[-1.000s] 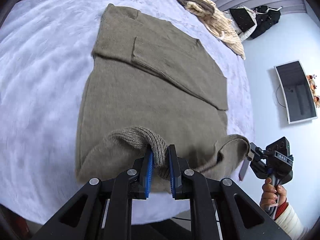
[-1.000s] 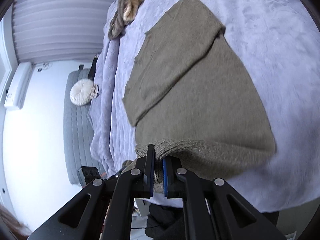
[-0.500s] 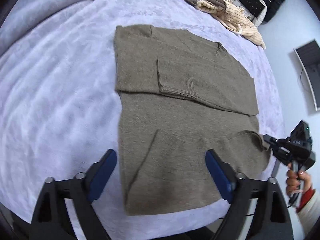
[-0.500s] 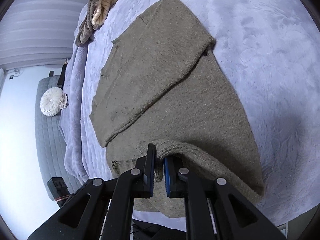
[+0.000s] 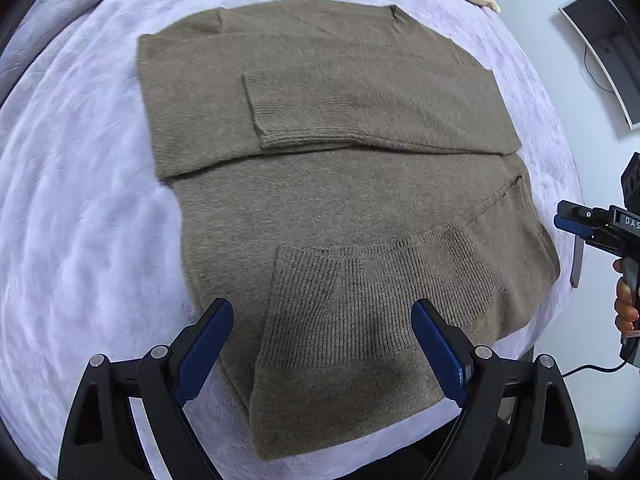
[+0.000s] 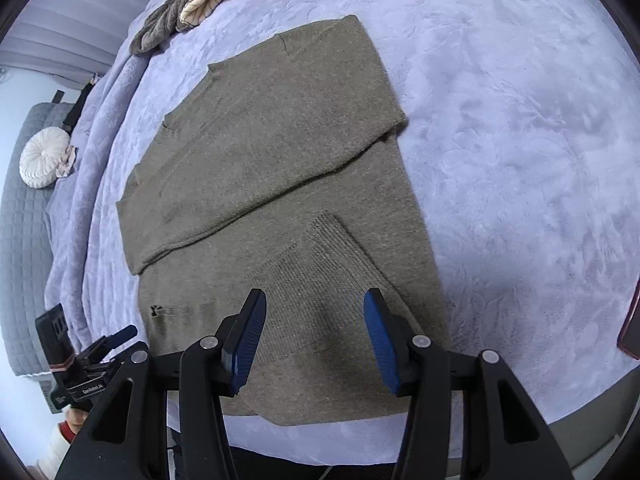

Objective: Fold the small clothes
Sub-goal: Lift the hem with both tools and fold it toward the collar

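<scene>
An olive-brown knit sweater (image 5: pixel 340 168) lies flat on a lavender bedspread (image 5: pixel 80 208), sleeves folded across the chest. Its ribbed hem (image 5: pixel 360 304) is folded up over the lower body. My left gripper (image 5: pixel 322 344) is open and empty, just above the folded hem. The right wrist view shows the same sweater (image 6: pixel 272 152) and its ribbed hem (image 6: pixel 320 280). My right gripper (image 6: pixel 314 332) is open and empty over the hem. The right gripper also shows in the left wrist view (image 5: pixel 576 224), off the bed's right edge.
A pile of beige and grey knitwear (image 6: pixel 192 4) lies at the far end of the bed. A white round cushion (image 6: pixel 42 156) sits on a grey quilted sofa (image 6: pixel 24 264). A dark flat thing (image 6: pixel 630 328) lies at the bed's right edge. A monitor (image 5: pixel 600 44) stands beside the bed.
Both grippers held the sweater's hem a second ago and carried it up over the body. The left one opened first, then the right; the hem now lies folded on the sweater.
</scene>
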A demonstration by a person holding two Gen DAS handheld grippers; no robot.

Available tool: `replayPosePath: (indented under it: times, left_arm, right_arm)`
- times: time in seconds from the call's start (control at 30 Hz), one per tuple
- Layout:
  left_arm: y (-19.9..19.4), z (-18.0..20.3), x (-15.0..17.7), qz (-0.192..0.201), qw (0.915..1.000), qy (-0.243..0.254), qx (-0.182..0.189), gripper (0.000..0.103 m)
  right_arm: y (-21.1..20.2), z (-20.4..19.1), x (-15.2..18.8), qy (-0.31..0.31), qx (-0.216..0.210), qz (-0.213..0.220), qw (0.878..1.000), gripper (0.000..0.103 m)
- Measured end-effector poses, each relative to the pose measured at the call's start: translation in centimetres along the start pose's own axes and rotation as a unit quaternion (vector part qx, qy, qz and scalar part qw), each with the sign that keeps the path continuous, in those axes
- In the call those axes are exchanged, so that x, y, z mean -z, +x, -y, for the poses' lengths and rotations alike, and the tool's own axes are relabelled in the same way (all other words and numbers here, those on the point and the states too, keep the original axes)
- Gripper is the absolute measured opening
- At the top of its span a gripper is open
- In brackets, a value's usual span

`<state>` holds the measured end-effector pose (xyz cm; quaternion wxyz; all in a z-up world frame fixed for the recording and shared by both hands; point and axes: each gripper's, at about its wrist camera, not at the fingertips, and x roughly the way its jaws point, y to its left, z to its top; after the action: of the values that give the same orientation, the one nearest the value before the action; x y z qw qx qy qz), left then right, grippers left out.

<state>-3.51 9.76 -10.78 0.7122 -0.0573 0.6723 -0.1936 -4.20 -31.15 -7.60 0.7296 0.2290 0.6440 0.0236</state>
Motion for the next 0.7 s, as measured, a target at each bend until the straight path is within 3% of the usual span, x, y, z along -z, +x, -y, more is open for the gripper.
replayPosePath:
  times: [0.27,0.5,0.53,0.57,0.6,0.63,0.67,0.7]
  left_arm:
    - [1.9,0.3,-0.7,-0.025,0.9997,0.003,0.003,0.090]
    - [2.1,0.3,-0.8,-0.024,0.9995,-0.019,0.012,0.090]
    - [2.3,0.3,-0.9,-0.026,0.9994,-0.021,0.012,0.087]
    - [2.5,0.4,-0.9,-0.028,0.9993,-0.023,0.009,0.080]
    - [2.8,0.5,-0.9,-0.032,0.9992,-0.022,0.003,0.063]
    - [3.1,0.7,-0.9,-0.036,0.9991,-0.020,-0.007,0.036]
    - [3.4,1.0,-0.8,-0.041,0.9989,-0.016,-0.016,0.023]
    - [3.6,1.2,-0.7,-0.045,0.9987,-0.015,-0.017,0.010]
  right_arm:
    - [1.9,-0.4,-0.4,-0.069,0.071,-0.022,0.995,0.055]
    - [4.8,-1.2,-3.2,-0.136,0.085,-0.058,0.985,0.055]
    - [5.3,-1.0,-3.4,-0.137,0.080,-0.067,0.985,0.055]
    - [5.7,-1.0,-3.5,-0.141,0.075,-0.076,0.984,0.055]
    - [6.0,-1.1,-3.4,-0.148,0.072,-0.083,0.983,0.054]
    - [6.2,-1.3,-3.2,-0.159,0.071,-0.092,0.980,0.053]
    - [6.4,-1.5,-2.9,-0.171,0.075,-0.099,0.977,0.037]
    - [6.4,-1.9,-2.5,-0.189,0.081,-0.104,0.973,0.007]
